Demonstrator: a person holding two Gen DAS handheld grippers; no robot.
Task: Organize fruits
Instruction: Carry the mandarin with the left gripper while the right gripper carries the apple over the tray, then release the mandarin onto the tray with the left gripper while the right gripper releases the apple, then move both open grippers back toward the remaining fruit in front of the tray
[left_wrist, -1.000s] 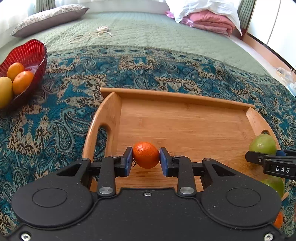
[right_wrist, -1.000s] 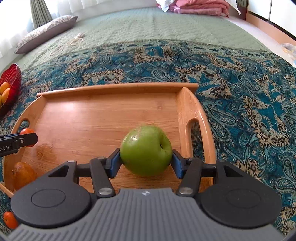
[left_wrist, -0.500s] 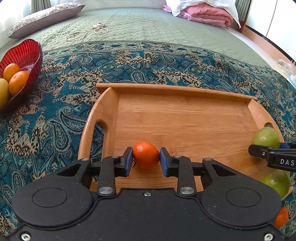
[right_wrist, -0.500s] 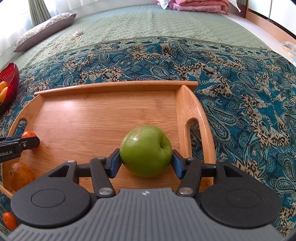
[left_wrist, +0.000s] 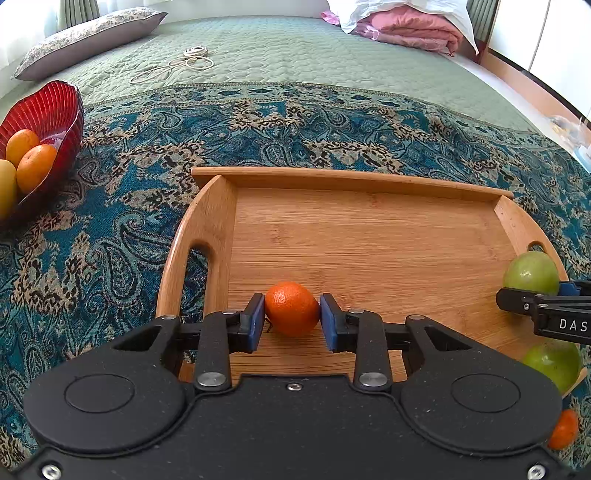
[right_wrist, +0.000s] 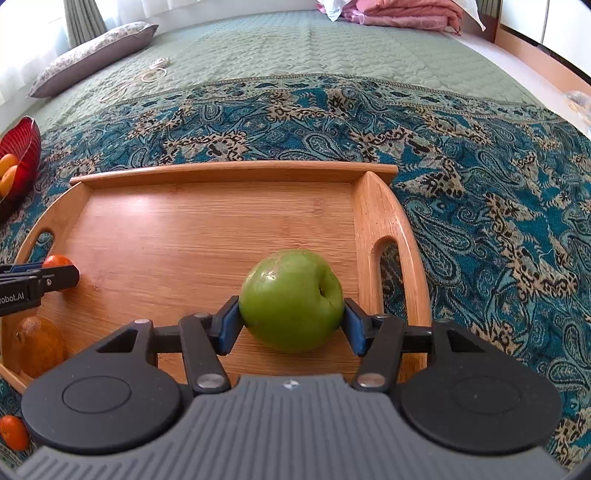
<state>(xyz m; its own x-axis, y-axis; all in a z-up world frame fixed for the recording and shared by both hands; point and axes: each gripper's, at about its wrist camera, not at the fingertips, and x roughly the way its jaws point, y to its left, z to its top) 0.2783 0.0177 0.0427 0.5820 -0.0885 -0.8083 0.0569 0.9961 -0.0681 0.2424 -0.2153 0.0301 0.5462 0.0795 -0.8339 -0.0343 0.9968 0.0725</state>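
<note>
My left gripper (left_wrist: 292, 317) is shut on a small orange mandarin (left_wrist: 291, 308) just above the near left part of the wooden tray (left_wrist: 354, 236). My right gripper (right_wrist: 291, 321) is shut on a green apple (right_wrist: 291, 299) above the tray's near right part (right_wrist: 207, 236), next to its right handle. The apple also shows in the left wrist view (left_wrist: 532, 273), the mandarin in the right wrist view (right_wrist: 57, 261). A second green apple (left_wrist: 554, 363) and a brownish-orange fruit (right_wrist: 38, 345) lie at the tray's near edge.
A red glass bowl (left_wrist: 48, 110) with oranges and a yellow fruit stands at the left on the patterned blue cloth. A loose mandarin (left_wrist: 563, 430) lies on the cloth near the tray. A cord, a pillow and folded bedding lie far back on the bed.
Both grippers have moved slightly forward over the tray, each keeping its fruit. The tray looks a little nearer.
</note>
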